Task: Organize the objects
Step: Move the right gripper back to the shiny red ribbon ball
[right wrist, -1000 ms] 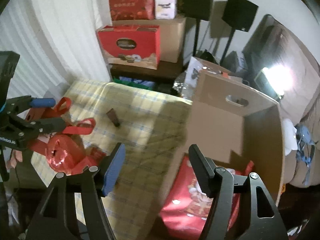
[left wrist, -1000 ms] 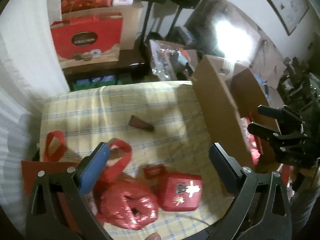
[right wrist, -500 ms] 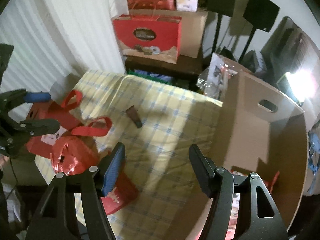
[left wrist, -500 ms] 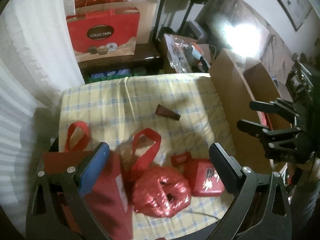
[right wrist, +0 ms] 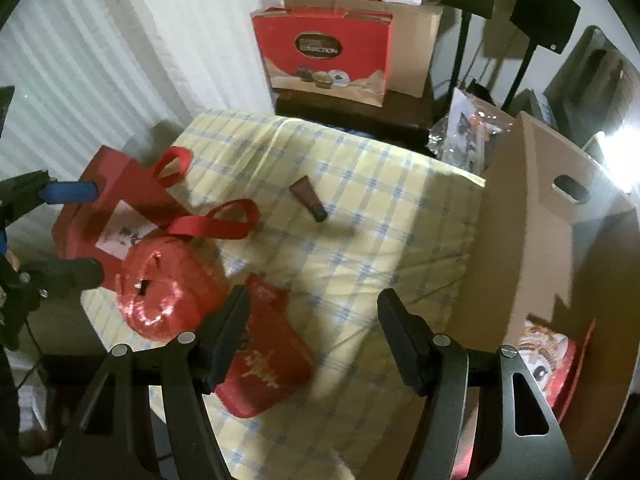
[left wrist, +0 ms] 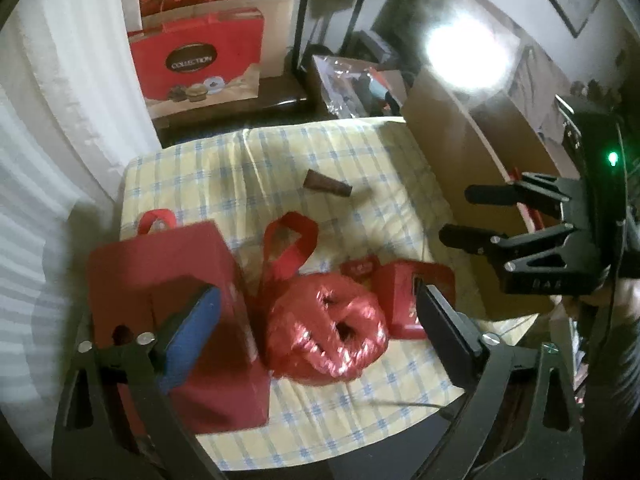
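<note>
On the checked cloth (left wrist: 280, 160) lie a flat red bag with handles (left wrist: 168, 288), a shiny red foil bundle (left wrist: 326, 330), a red box (left wrist: 412, 292) and a small brown tube (left wrist: 326, 186). My left gripper (left wrist: 316, 328) is open above the bag and bundle. My right gripper (right wrist: 312, 340) is open over the red box (right wrist: 268, 364), near the cloth's front edge; it also shows in the left wrist view (left wrist: 468, 214). The bag (right wrist: 116, 208), bundle (right wrist: 164, 288) and tube (right wrist: 310, 198) show in the right wrist view too.
An open cardboard box (right wrist: 540, 216) stands right of the cloth, with a red printed item (right wrist: 548, 356) inside. A red "Collection" gift bag (right wrist: 324, 56) and stacked boxes stand behind. White curtains (right wrist: 100, 60) hang at the left.
Both grippers have pulled back from the cardboard box toward the red things at the cloth's near left. The flat red bag has come fully into the left view. Both stay open.
</note>
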Motion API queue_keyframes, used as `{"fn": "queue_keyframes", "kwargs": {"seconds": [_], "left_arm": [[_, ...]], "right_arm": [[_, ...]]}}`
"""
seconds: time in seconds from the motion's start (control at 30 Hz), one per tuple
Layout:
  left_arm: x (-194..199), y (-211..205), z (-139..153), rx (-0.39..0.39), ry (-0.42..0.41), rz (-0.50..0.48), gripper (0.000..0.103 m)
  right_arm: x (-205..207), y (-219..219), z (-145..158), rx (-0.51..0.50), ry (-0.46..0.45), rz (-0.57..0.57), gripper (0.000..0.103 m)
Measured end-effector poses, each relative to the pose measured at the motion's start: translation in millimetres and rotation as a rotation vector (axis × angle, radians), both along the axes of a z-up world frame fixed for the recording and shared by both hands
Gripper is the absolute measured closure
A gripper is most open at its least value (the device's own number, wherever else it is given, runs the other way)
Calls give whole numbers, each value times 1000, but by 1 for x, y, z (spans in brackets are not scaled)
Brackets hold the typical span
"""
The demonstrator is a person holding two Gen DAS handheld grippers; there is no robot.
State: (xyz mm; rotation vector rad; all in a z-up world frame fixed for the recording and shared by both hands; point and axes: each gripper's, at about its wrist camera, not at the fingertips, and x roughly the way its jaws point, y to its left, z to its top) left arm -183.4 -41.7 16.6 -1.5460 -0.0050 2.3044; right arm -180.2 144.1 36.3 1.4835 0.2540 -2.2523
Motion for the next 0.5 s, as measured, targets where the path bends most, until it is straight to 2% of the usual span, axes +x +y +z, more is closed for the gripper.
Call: {"fn": "queue_keyframes", "kwargs": {"seconds": [0.1,0.33,0.5], "left_arm": [[10,-8,0,5,4,11,14],[29,-34,5,39,8,62,22],[33,-45,5,40,5,81,23]], "right_arm": [[2,-12,-2,-33,-18,16,36],[4,-52,-11,-68,-61,78,45],[5,-74,-22,-84,-104,104,46]]}}
